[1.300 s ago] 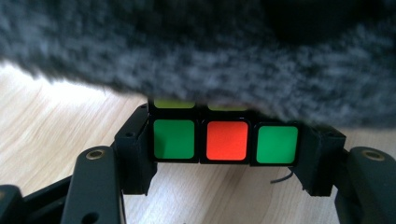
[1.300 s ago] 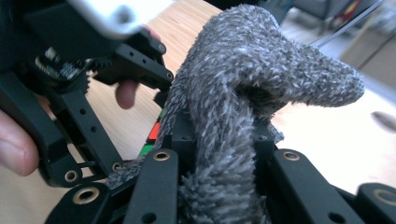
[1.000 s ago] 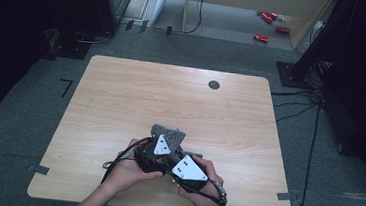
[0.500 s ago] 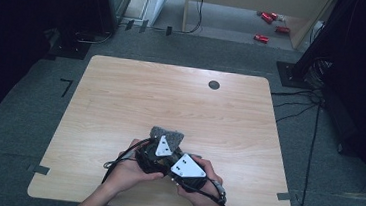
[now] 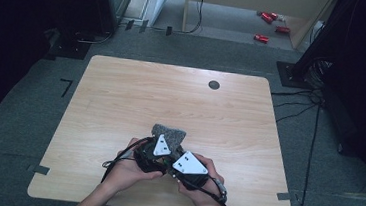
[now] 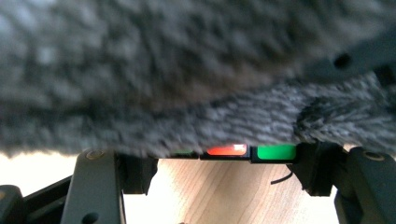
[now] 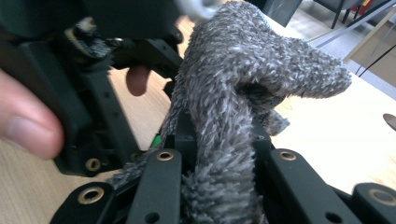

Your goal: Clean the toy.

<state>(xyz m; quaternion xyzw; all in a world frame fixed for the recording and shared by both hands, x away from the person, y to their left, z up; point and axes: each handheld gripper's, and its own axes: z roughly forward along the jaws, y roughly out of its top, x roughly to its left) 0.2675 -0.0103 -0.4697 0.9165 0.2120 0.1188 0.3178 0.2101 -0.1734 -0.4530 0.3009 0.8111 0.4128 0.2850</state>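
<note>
A grey fuzzy cloth (image 5: pixel 168 131) is held over the near middle of the wooden table (image 5: pixel 121 97), bunched between both grippers. The left gripper (image 5: pixel 163 140) is shut on the cloth; in the left gripper view the cloth (image 6: pixel 187 74) hangs right across the lens above the two black jaws. Just to its right, the right gripper (image 5: pixel 178 153) is shut on the same cloth. In the right gripper view a thick fold of the cloth (image 7: pixel 233 102) rises between the jaws of the right gripper (image 7: pixel 224 163), with the left gripper's black body (image 7: pixel 93 93) close at the upper left.
A person's hands (image 5: pixel 130 171) hold both grippers near the table's front edge. A dark round grommet (image 5: pixel 214 84) sits at the table's far right. Red objects (image 5: pixel 262 38) lie on the floor beyond. Cables (image 5: pixel 314 124) run along the right side.
</note>
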